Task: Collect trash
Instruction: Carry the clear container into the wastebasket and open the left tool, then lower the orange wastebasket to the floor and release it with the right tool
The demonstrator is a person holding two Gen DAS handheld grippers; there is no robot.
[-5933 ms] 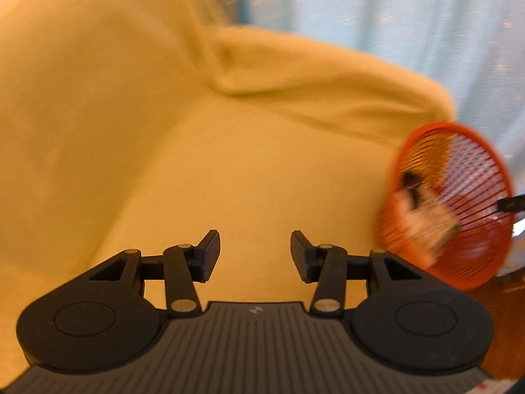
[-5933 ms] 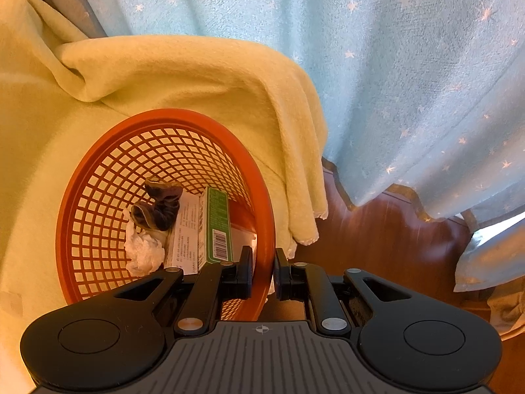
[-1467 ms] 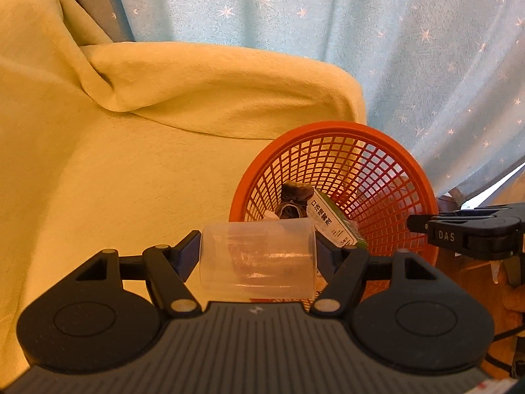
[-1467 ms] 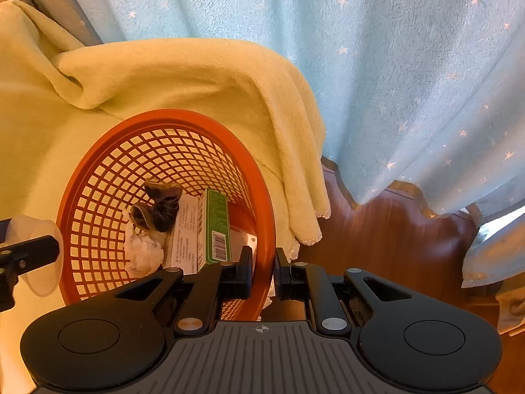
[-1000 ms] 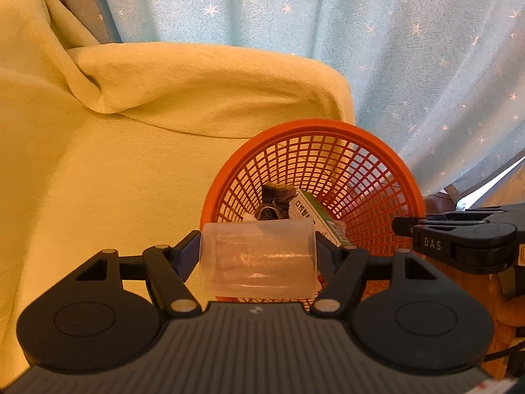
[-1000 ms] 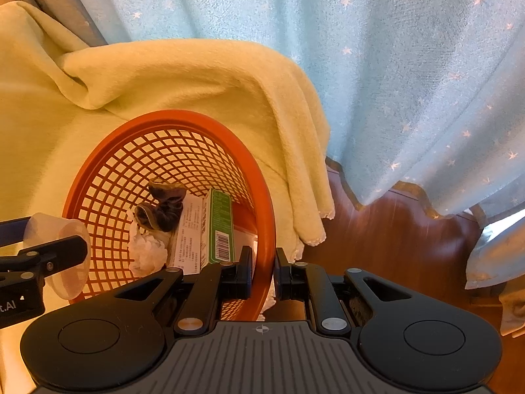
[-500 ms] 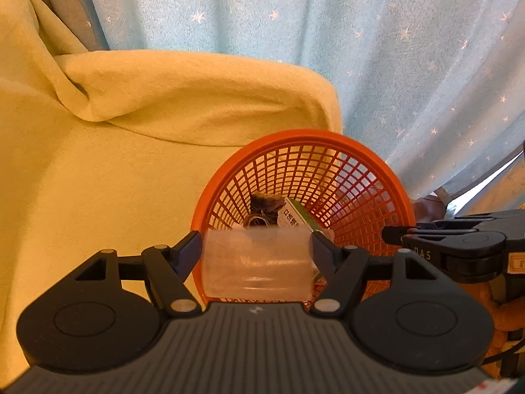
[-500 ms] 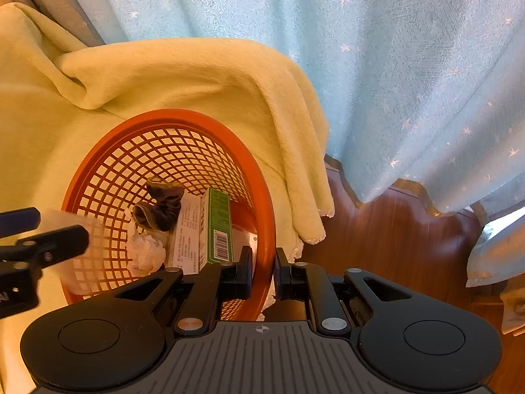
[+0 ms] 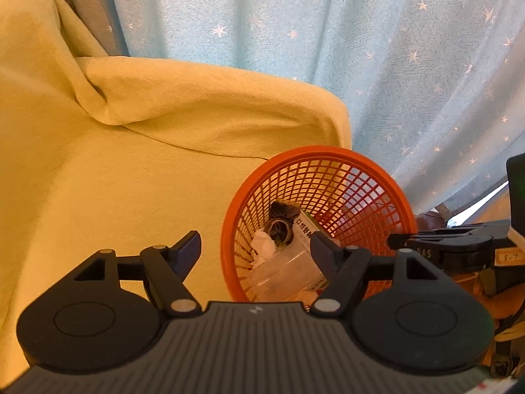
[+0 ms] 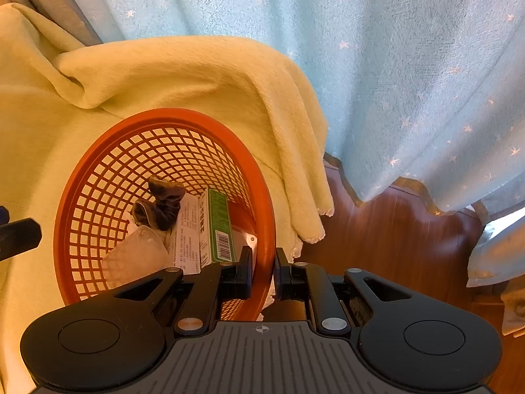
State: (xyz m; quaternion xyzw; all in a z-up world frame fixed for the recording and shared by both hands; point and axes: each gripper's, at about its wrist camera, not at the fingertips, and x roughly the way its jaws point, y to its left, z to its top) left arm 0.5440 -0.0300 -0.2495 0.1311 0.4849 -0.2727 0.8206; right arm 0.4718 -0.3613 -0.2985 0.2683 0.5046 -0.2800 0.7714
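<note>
The clear plastic cup [image 9: 284, 271] now lies inside the orange mesh basket [image 9: 387, 193], beside a crumpled tissue [image 9: 263, 246], a dark wrapper [image 10: 160, 203] and a green carton [image 10: 217, 226]; we judge this item collected. Whether more trash remains elsewhere, we cannot tell. Our left tongs [image 9: 254, 246] stand spread wide and empty above the basket's near edge. Our right tongs [image 10: 262, 271] are pressed onto the basket rim, holding it against the yellow blanket [image 9: 98, 180].

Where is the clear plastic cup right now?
The clear plastic cup lies inside the orange basket, left of the green box in the right wrist view.
</note>
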